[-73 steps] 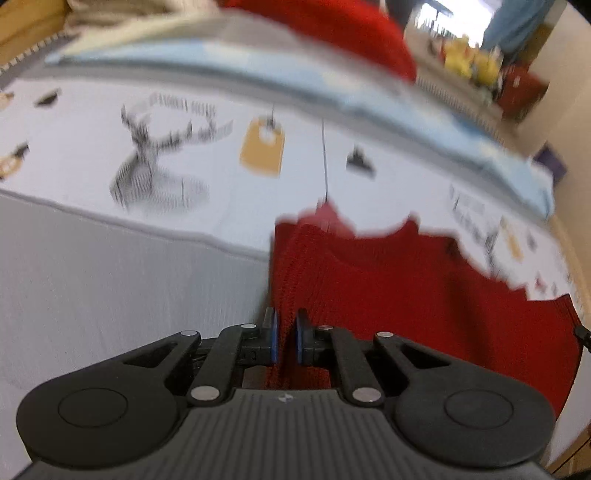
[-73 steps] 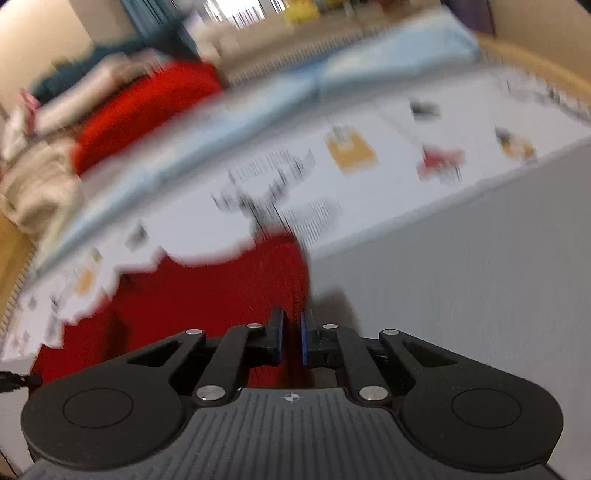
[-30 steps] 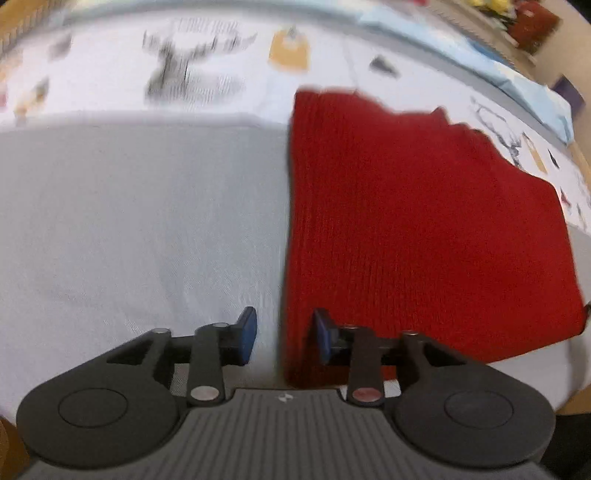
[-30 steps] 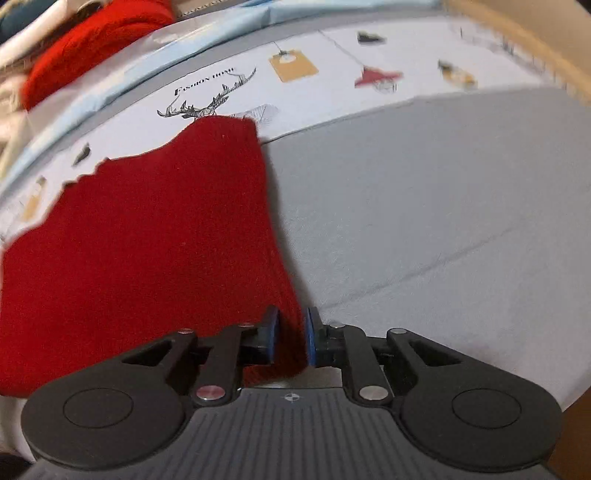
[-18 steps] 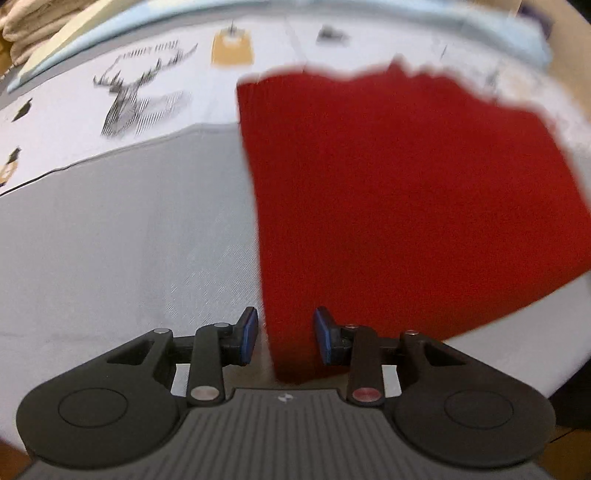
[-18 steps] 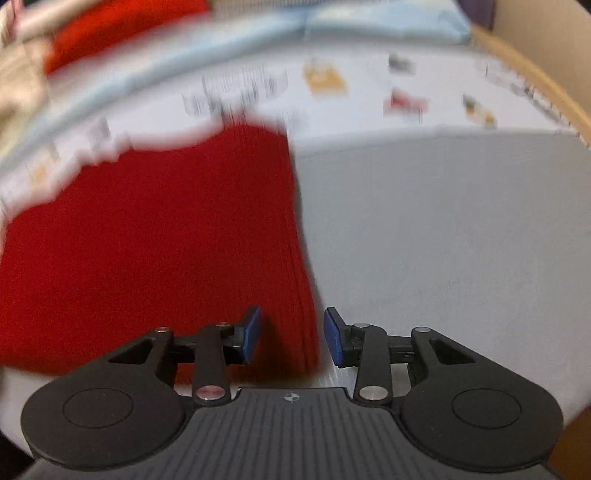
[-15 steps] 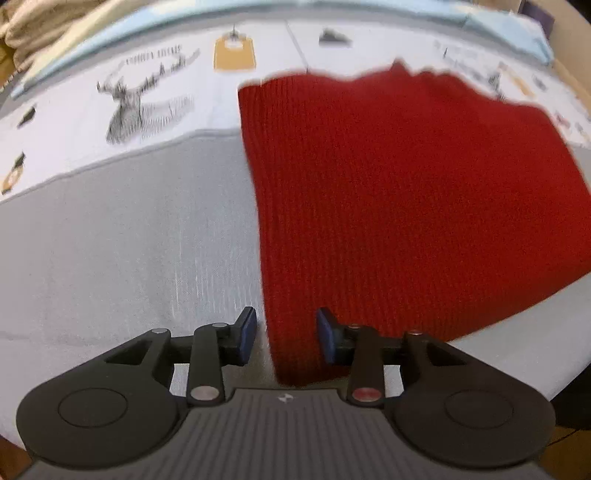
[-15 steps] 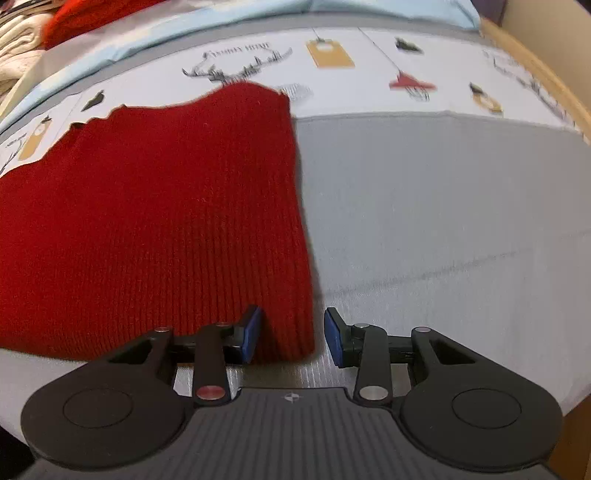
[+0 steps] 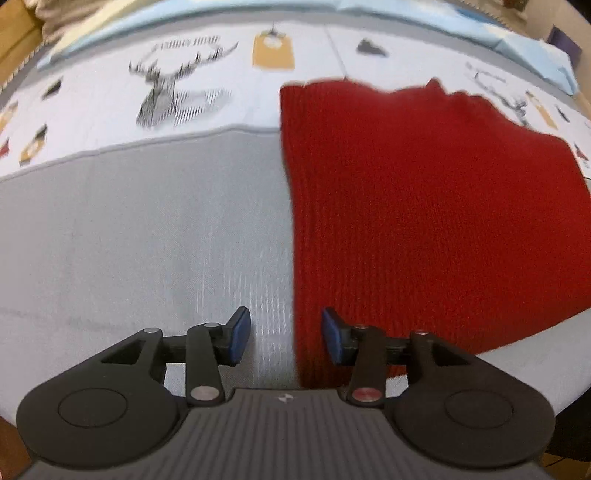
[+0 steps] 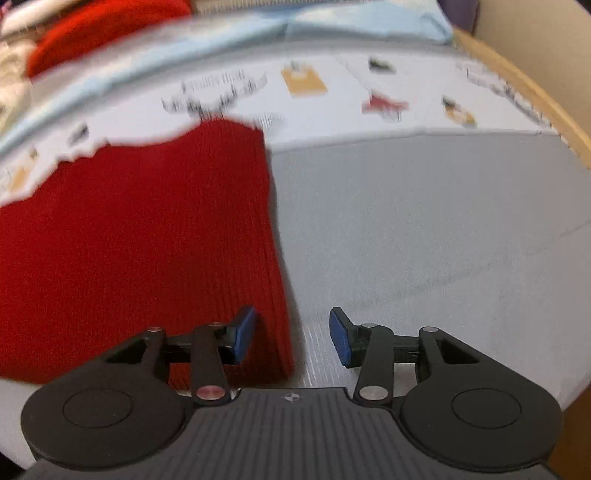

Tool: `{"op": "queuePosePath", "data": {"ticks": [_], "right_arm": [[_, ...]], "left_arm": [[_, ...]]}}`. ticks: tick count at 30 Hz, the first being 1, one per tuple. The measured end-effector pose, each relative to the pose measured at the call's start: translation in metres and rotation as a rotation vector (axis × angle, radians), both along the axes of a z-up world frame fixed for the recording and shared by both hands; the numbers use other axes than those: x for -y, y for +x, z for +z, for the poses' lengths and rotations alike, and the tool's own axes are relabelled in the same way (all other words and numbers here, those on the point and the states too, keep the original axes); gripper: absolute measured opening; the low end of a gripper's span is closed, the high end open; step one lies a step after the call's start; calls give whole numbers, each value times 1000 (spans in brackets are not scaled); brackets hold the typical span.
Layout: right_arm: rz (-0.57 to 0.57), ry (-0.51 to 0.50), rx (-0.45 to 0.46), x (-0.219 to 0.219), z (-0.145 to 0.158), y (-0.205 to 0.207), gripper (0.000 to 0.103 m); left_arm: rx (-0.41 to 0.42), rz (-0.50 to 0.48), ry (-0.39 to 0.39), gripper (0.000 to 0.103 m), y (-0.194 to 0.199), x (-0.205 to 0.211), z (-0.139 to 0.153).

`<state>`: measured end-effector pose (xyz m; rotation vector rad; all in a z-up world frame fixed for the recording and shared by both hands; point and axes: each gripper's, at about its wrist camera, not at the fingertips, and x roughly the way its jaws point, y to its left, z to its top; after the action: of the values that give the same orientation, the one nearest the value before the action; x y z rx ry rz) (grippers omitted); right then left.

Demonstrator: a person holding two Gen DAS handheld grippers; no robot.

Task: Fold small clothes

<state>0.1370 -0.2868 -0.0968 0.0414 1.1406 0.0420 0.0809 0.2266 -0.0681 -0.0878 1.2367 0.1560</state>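
Observation:
A red knitted garment (image 9: 424,206) lies flat on the bed; it also shows in the right wrist view (image 10: 140,240). My left gripper (image 9: 286,338) is open, its jaws straddling the garment's near left corner without holding it. My right gripper (image 10: 291,336) is open over the garment's near right corner, the cloth edge running between the jaws. The far edge of the garment looks jagged and blurred.
The bed has a grey sheet (image 9: 140,236) in front and a white printed cover (image 9: 177,92) with deer and tag pictures behind. A light blue blanket (image 10: 229,33) and another red cloth (image 10: 107,26) lie at the back. A wooden bed edge (image 10: 524,88) runs at right.
Both grippers held the garment's corners and laid it down flat, then opened and let go. Both now sit slightly back from the cloth's near edge, jaws wider apart.

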Motion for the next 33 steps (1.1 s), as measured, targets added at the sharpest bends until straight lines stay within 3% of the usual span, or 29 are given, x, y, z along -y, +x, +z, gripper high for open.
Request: {"op": "queuePosePath", "data": {"ticks": [2, 5, 9, 12, 14, 15, 21, 23, 25, 27, 33], "right_arm": [[1, -13, -42, 2, -10, 4, 50], [0, -33, 57, -3, 4, 1, 50], [-28, 23, 172, -4, 27, -4, 51], [-6, 13, 85, -8, 11, 1, 52], [7, -59, -42, -12, -10, 3, 52], [2, -62, -41, -13, -12, 4, 53], [-31, 3, 156, -15, 22, -9, 52], [-30, 20, 245, -17, 40, -17, 53], [-31, 96, 314, -18, 55, -24, 53], [-28, 177, 340, -18, 64, -26, 54], [-11, 238, 427, -33, 75, -35, 60]], "left_arm": [[11, -3, 4, 49, -2, 1, 3], [65, 5, 2, 49, -2, -3, 10], [108, 31, -45, 49, -4, -8, 17], [3, 15, -16, 53, -1, -7, -2], [0, 5, -2, 53, -1, -5, -2], [18, 7, -2, 54, -2, -5, 2], [170, 75, 11, 56, -9, -14, 31], [211, 120, 82, 57, -10, -15, 38], [219, 123, 152, 58, -10, -15, 46], [265, 131, 144, 59, -14, -22, 66], [463, 123, 169, 80, -47, -32, 123]]}}
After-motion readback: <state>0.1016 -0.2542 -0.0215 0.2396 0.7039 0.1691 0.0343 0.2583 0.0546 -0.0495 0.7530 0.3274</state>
